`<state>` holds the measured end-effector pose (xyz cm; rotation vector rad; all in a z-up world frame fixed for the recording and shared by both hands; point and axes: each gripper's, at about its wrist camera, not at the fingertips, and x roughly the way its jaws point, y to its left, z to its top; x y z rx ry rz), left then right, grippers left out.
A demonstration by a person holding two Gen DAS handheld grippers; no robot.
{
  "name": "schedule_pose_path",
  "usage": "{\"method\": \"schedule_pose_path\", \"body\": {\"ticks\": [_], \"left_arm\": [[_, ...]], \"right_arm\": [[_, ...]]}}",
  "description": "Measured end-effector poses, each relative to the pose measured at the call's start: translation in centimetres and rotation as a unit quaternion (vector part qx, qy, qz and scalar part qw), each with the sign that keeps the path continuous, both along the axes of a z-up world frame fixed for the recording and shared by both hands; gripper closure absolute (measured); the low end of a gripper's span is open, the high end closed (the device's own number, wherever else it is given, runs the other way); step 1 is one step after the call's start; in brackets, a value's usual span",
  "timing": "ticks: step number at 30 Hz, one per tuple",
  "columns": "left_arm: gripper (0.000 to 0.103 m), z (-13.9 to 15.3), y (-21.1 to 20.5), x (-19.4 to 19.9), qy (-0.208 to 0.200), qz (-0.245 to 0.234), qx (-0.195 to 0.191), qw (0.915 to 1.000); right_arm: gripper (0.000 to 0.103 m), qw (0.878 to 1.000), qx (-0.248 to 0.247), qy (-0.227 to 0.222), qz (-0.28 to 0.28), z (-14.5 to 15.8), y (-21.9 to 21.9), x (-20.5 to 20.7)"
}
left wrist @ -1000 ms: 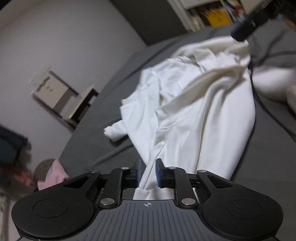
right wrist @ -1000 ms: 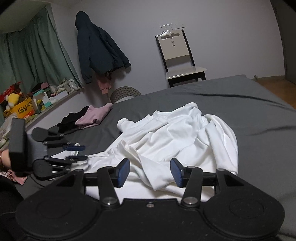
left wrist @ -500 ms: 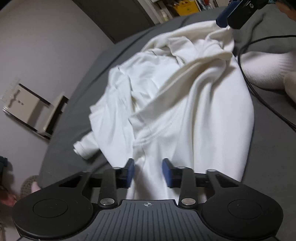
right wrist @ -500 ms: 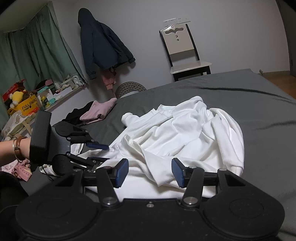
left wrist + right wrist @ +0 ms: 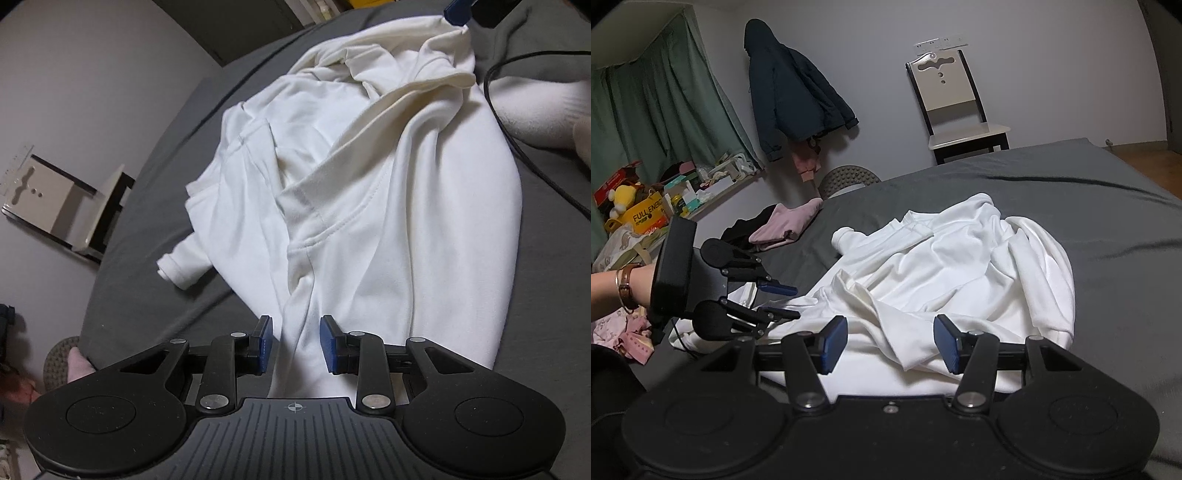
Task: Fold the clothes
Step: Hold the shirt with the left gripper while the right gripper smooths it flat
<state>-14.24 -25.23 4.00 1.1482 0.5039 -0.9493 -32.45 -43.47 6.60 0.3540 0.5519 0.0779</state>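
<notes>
Dim, flat indoor light with soft shadows; strong fisheye bending and dark vignetting at edges, slight blur throughout.

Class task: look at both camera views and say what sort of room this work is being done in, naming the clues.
Most likely a bedroom: a white garment lies crumpled on a grey-sheeted bed, a dark jacket hangs on the wall, and green curtains cover a window.

Grey bed (image 5: 1071,192) carries a rumpled white garment (image 5: 960,266).

The white sweatshirt (image 5: 945,266) hem disappears under the right gripper (image 5: 890,343) body, and the far chair (image 5: 62,206) past the left gripper (image 5: 295,343) looks smeared.
</notes>
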Motion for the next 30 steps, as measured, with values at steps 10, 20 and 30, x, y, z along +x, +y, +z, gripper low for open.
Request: {"method": "schedule_pose_path", "body": {"ticks": [10, 20, 30], "left_arm": [[0.1, 0.0, 0.5, -1.2, -0.046, 0.019, -0.021, 0.9986], [0.1, 5.1, 7.1, -1.6, 0.043, 0.118, -0.13, 0.9835], [0.099, 3.1, 7.5, -2.0, 0.047, 0.148, -0.138, 0.9782]], "right_arm": [[0.051, 1.0, 0.001, 0.002, -0.003, -0.1, -0.3, 0.0], [0.048, 0.998, -0.067, -0.003, 0.021, 0.6, 0.4, 0.2], [0.051, 0.877, -0.438, 0.068, 0.184, -1.8, 4.0, 0.7]]}}
